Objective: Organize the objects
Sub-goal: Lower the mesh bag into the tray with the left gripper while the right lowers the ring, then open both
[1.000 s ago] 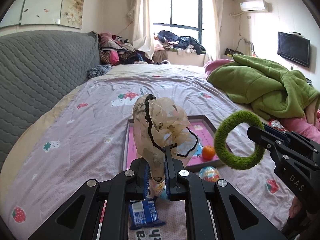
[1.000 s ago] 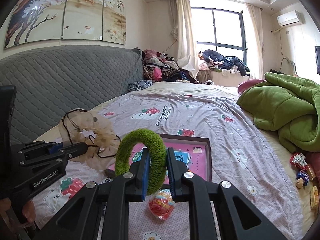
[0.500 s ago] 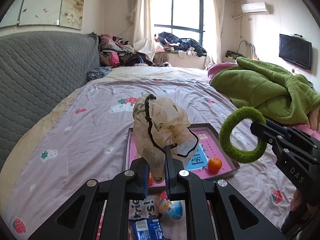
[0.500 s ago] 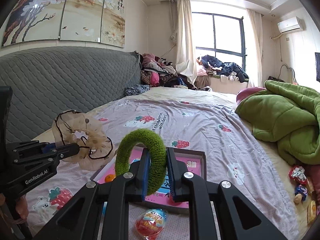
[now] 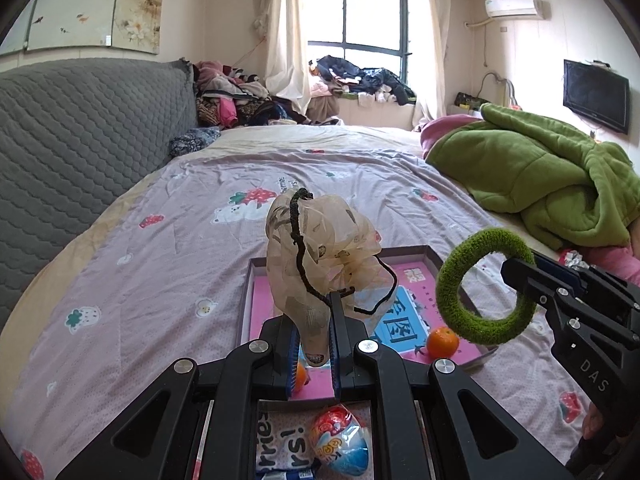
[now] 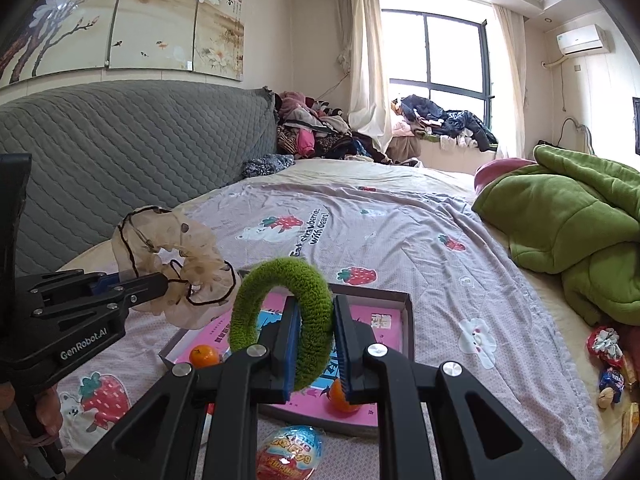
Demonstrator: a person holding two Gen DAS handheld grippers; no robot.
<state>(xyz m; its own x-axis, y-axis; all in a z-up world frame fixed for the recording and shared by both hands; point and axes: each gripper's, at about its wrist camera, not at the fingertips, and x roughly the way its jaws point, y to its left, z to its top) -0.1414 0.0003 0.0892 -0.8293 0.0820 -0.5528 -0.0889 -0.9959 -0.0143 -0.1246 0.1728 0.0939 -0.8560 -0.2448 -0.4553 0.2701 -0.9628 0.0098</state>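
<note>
We've got the beige scrunchie [image 5: 320, 268] clamped in the left tool [image 5: 313, 354] and the green scrunchie [image 6: 286, 316] clamped in the right tool [image 6: 316, 346], both held in the air above the tray [image 5: 416, 251] w/ oranges [image 5: 442, 342] on the bed [image 5: 168, 280]. Best to lower each over bare tray floor, clear of the fruit, then let go.

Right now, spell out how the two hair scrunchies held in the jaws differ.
The green scrunchie is a fuzzy, plain, even ring with an open middle; the beige scrunchie is sheer, ruffled fabric edged with black trim and bunched loosely. The green one is in the right gripper, the beige in the left gripper. Both hang clamped above the pink-lined tray.
</note>
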